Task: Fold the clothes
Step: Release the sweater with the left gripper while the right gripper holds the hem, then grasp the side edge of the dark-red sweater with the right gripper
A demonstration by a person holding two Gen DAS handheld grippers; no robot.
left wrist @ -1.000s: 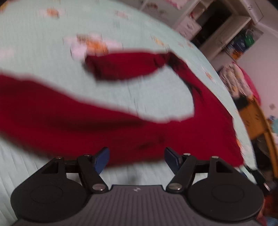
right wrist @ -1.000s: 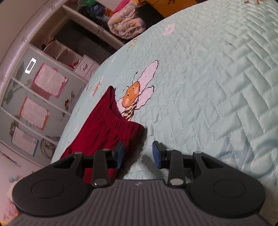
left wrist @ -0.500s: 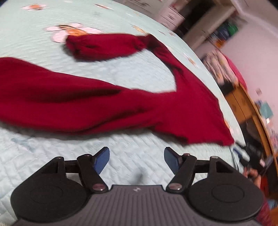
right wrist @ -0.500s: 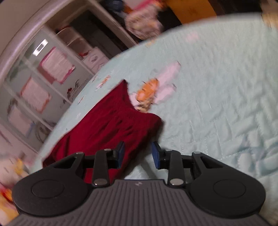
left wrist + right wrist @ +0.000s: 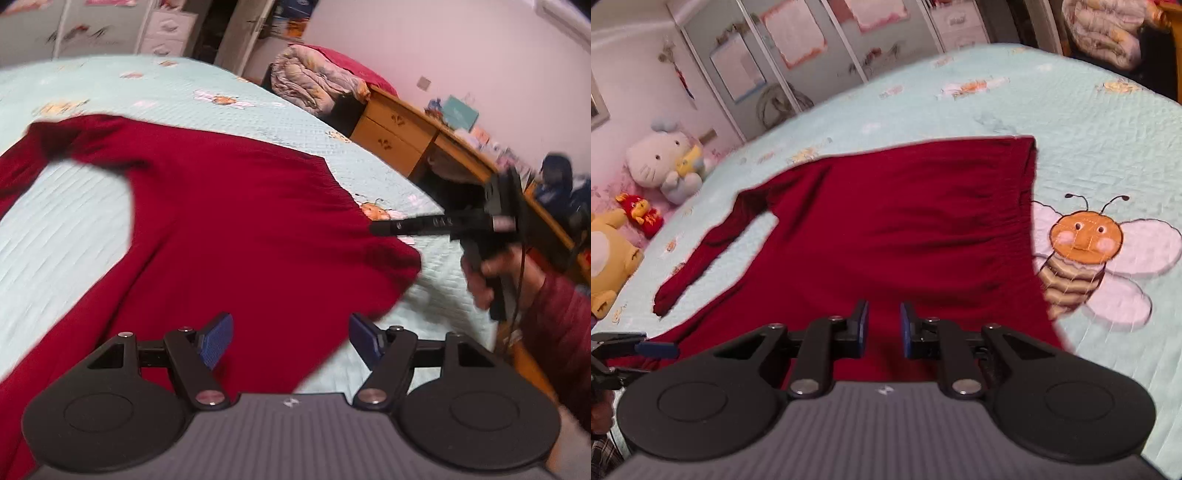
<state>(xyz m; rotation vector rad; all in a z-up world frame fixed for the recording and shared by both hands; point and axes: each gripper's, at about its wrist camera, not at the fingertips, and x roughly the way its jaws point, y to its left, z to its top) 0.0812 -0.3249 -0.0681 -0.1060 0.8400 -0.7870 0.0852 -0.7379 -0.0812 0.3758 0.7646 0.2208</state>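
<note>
Left tongs (image 5: pixel 290 341) are held wide open, nothing gripped; right tongs (image 5: pixel 882 326) are narrowed to a slim gap, nothing seen between the pads. Both are poised low, presumably for a hem pickup. Red trousers (image 5: pixel 905 229) are spread flat on the bed (image 5: pixel 1108 122), from directly beneath the tongs toward 12 o'clock, with legs trailing to 10.

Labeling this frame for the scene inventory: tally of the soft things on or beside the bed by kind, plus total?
Red garment: 1
Plush toys: 3, white cat, small red one, yellow one
Rolled quilt: 1
Total: 5
</note>
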